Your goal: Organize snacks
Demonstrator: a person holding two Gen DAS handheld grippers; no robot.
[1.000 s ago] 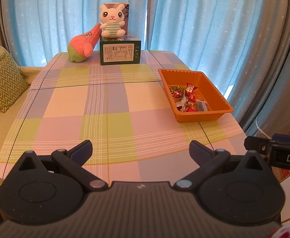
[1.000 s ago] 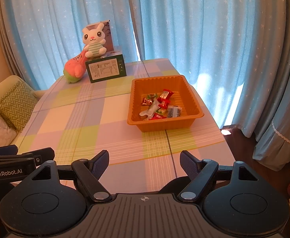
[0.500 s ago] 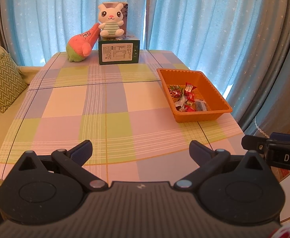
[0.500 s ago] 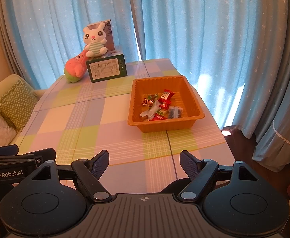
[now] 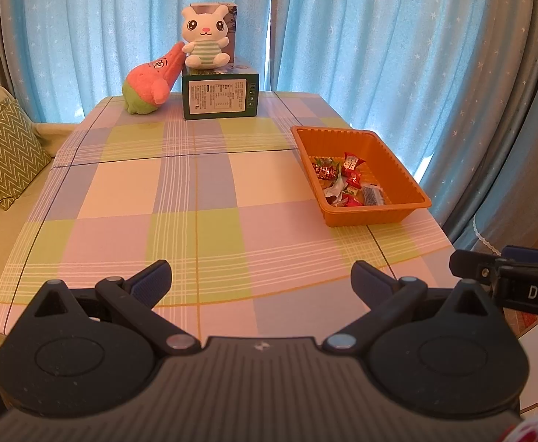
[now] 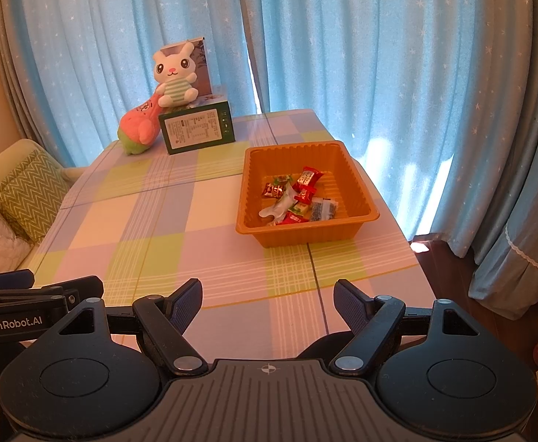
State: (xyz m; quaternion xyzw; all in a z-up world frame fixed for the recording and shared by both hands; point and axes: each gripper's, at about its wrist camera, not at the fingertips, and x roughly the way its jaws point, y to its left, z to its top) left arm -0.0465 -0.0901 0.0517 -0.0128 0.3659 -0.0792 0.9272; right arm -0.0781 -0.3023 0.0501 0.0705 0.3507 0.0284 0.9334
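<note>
Both claws hover above the near edge of the desk (image 5: 202,191), and neither holds anything. The left claw (image 5: 261,276) is spread wide with only checked cloth showing between its fingers. The right claw (image 6: 267,300) is spread too, and nothing sits between its blue pads (image 6: 186,305).

The snacks (image 6: 298,199) all lie in a loose heap inside the orange tray (image 6: 357,180), which stands toward the right side of the desk, beyond the right claw. No wrapper shows on the cloth outside the tray, so the gathering looks done or nearly so. The step in hand seems to be either a pause at the end or a reach back into the tray to sort the pile.

If a reach is meant, the right claw is the better one, since the tray lies almost straight ahead of it. It should come down over the near wall, not through it, because the tray looks light and could slide on the smooth cloth. The wrappers overlap, so it is wise to pick one at the top of the heap, such as the red one (image 6: 307,176) at the far side, and pinch it across its narrow width. The left claw could steady the tray's left wall if it shifts. The green box (image 5: 219,95) and soft toys (image 5: 204,37) at the far end are well apart.
</note>
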